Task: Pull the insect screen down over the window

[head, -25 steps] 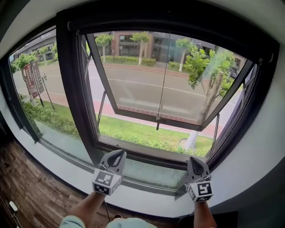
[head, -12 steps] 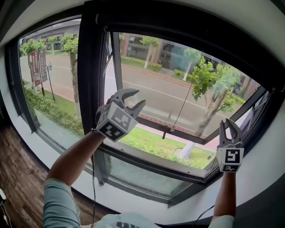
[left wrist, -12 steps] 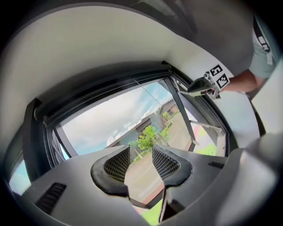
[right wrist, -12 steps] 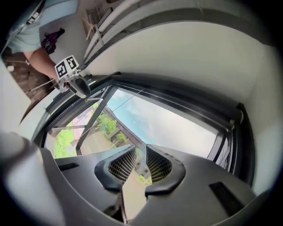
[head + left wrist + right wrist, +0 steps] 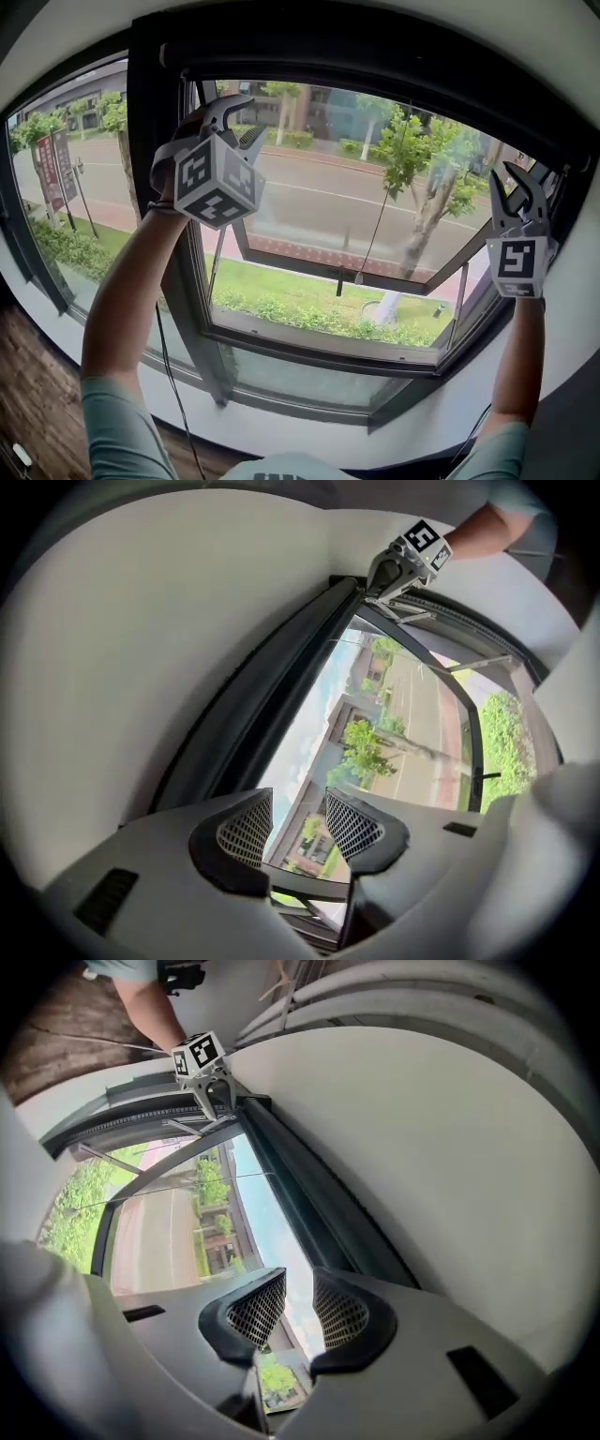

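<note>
2 tools held up at the top corners of a dark-framed window (image 5: 319,349)

The left tool (image 5: 239,120) and right tool (image 5: 511,187), smooth grey plastic with mesh-textured pads (image 5: 246,829), had just been opening and stood spread, with nothing between them. The insect screen (image 5: 375,56) showed only as a dark straight bar along the frame's top, near both tools. A thin cord (image 5: 380,202) hung between them before the tilted glass sash (image 5: 309,216).
</note>
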Tool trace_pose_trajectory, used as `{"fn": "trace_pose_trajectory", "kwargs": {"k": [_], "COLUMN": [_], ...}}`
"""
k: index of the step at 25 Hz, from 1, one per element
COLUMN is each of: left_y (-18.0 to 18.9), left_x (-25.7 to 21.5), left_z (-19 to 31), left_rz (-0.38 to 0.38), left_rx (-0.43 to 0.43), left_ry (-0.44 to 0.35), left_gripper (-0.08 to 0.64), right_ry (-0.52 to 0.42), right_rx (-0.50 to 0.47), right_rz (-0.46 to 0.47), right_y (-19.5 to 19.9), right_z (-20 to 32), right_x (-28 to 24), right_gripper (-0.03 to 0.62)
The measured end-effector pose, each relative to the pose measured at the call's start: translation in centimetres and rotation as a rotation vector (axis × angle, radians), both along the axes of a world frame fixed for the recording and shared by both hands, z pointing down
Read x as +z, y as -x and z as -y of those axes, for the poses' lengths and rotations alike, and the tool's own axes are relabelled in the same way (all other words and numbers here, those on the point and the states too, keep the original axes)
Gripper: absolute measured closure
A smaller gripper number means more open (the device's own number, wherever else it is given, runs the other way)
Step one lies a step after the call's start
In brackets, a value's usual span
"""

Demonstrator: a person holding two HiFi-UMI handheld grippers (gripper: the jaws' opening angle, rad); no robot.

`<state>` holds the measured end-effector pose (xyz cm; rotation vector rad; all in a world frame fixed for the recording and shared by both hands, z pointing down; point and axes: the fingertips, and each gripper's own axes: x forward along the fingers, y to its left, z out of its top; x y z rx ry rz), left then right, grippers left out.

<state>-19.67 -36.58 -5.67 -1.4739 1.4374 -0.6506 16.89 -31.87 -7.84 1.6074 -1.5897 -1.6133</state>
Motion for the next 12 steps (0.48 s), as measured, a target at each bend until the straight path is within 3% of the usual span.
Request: {"fn": "trace_pose_trajectory", "kwargs": {"k": [7,12], "left_y": [2.7,2.9], "left_x": [-5.2,-6.5], "left_z": [-0.2,0.9], "left_rz": [0.076,0.146], "left_rx": [-0.111,-0.164], "left_ry": [-0.115,-0.138], "left_gripper": [0.391,0.391], "right_ry": [-0.079,-0.038], "right_rx": [0.113,0.19], "right_rz": [-0.119,-0.217], "right_y": [0.8,1.0], "right_z": [-0.4,1.5], "right_x": [-3.6,-4.1], "right_gripper": [0.518,0.518]}}
